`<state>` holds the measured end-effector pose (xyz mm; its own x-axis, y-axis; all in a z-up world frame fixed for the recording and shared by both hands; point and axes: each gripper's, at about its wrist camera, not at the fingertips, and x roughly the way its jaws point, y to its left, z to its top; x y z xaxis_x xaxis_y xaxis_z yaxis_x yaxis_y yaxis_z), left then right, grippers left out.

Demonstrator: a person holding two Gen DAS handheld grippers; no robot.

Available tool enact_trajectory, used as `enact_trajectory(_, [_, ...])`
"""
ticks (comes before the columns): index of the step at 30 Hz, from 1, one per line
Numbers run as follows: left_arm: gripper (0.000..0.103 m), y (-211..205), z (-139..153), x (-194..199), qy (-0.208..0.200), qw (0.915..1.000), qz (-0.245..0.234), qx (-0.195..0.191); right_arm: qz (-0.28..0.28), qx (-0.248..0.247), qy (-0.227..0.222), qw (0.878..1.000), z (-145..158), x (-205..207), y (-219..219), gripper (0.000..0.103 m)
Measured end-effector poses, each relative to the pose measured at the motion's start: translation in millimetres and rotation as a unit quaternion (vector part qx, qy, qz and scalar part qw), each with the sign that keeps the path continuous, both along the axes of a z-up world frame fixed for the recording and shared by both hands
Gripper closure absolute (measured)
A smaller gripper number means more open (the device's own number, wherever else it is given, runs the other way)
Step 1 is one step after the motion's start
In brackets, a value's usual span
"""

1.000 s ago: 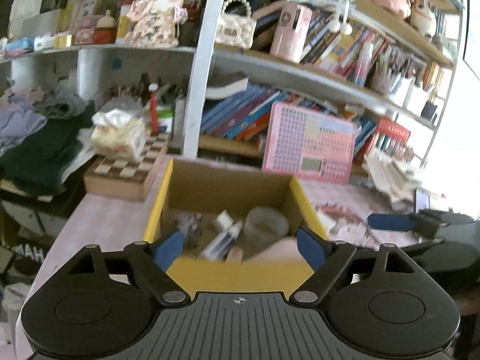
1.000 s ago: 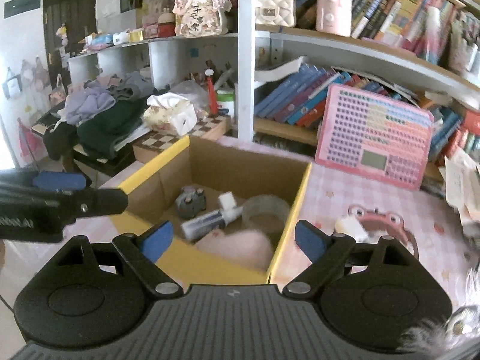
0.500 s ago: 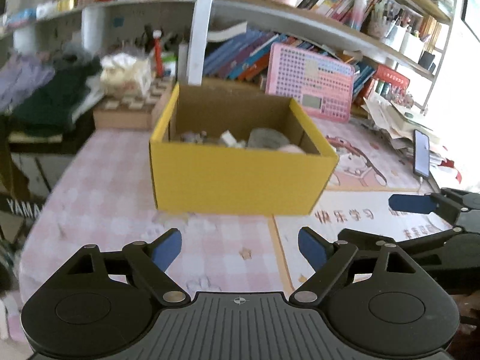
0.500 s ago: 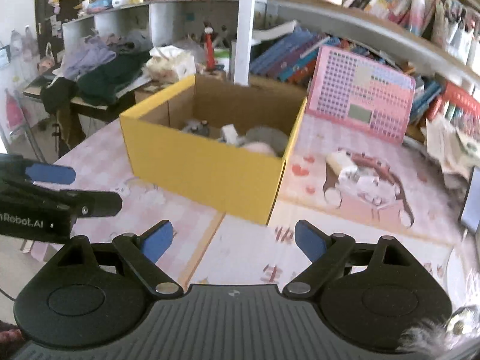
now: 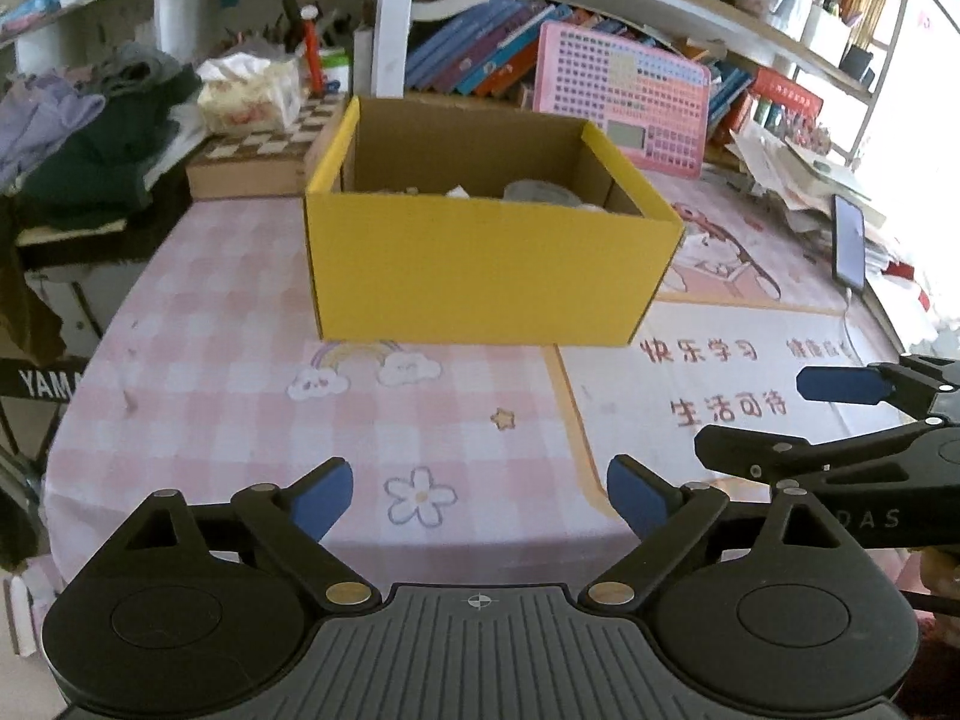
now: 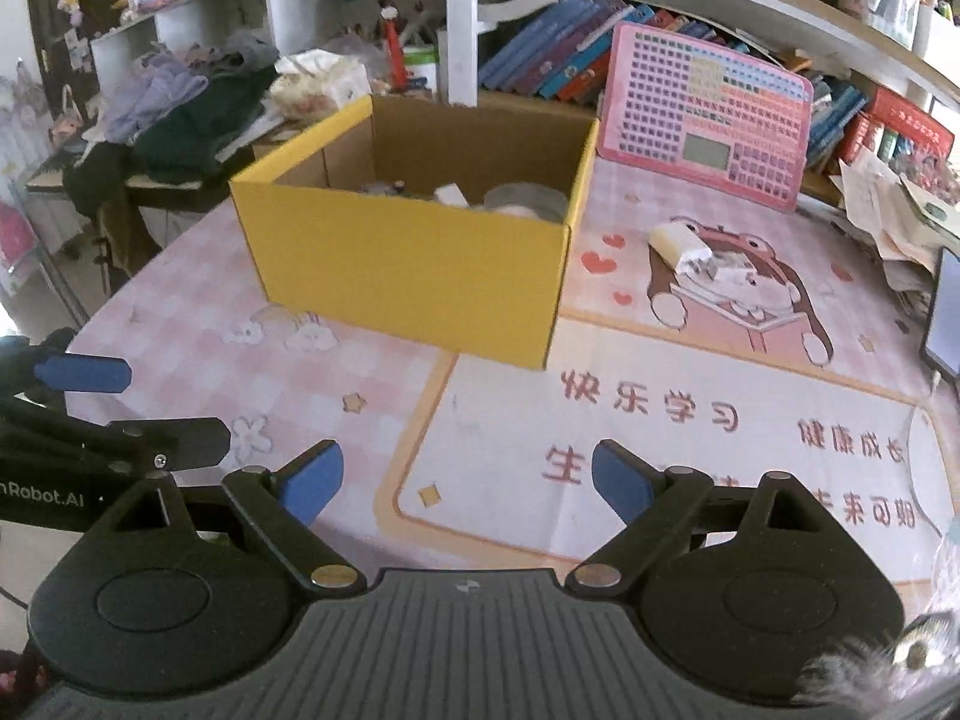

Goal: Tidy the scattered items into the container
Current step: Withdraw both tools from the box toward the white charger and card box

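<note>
Left gripper (image 5: 479,501): fingers spread, nothing held, over the worktop (image 5: 240,396). Box (image 5: 486,264) straight ahead of them, well apart, items inside only partly visible over the rim. Right gripper (image 6: 467,479): fingers spread, empty too. Box ahead-left of it; white wrapper (image 6: 684,246) lies on the mat just right of the box, ahead-right of the fingers.

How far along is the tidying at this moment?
Mostly done: several items, including a roll of clear tape, lie inside the yellow cardboard box. Nothing is in hand; the left tongs and right tongs are open and empty. Left: a small cream-white object on the pink cartoon mat.
</note>
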<state>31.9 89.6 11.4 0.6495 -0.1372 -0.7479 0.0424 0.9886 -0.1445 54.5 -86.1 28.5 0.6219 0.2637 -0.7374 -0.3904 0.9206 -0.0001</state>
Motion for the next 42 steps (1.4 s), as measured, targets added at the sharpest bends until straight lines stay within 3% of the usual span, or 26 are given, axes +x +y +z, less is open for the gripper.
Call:
enact_trajectory(13, [0.008,-13.5,-21.5,4.6,0.050,0.9979,-0.038,-0.013,-0.033,-0.032,0.046,0.998,-16.5,-7.2,-11.1,0.012])
enact_trajectory(25, [0.008,-34.4,-31.6,20.6,0.075,0.9940,-0.075,-0.026,-0.058,-0.042,0.061,0.996,-23.1,-1.6,-31.8,0.012])
enact_trajectory(42, [0.008,-105.6,-28.9,67.8,0.070,0.9886,-0.132,-0.017,-0.105,-0.046,0.063,0.991,-25.2,38.0,-98.0,0.012])
